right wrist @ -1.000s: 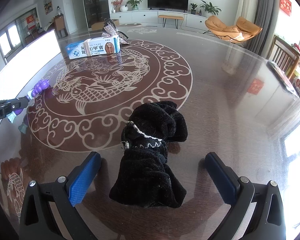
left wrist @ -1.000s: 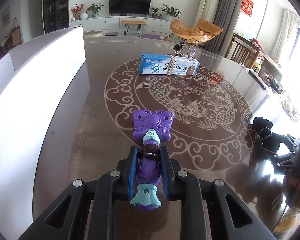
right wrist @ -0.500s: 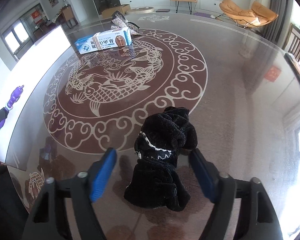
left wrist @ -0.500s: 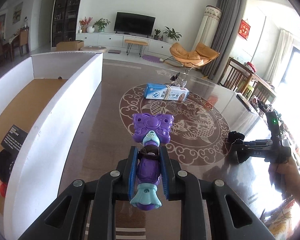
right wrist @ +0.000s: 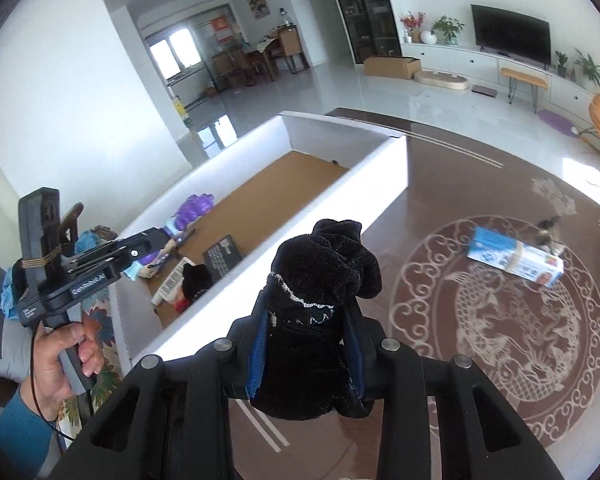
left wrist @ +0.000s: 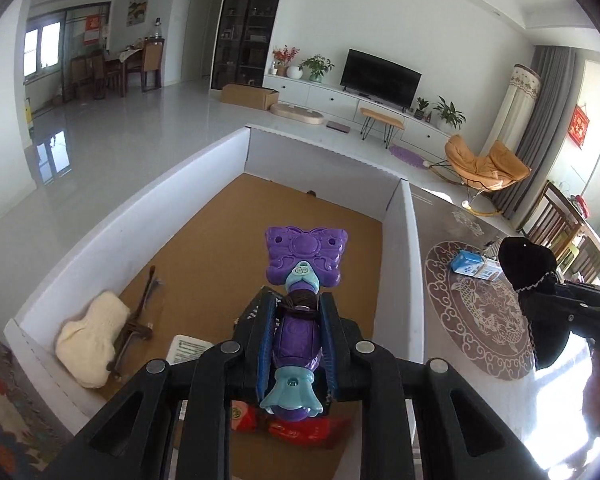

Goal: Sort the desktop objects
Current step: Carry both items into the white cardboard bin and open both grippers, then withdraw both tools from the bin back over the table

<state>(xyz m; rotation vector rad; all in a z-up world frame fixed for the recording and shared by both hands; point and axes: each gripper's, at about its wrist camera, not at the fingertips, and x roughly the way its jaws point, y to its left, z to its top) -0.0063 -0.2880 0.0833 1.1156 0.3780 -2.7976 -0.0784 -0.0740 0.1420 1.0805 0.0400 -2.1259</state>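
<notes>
Purple toy (left wrist: pixel 300 300) clamped in left tongs (left wrist: pixel 298 344), tilted down over box (left wrist: pixel 396 240)

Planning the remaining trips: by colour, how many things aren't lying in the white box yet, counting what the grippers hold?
Purple: 1, toy held in the left gripper
Black: 1, fabric bundle between the closing jaws of the right gripper
Blue-and-white: 1, carton on the table
Dark patterned: 1, small item behind the carton
Total: 4
</notes>
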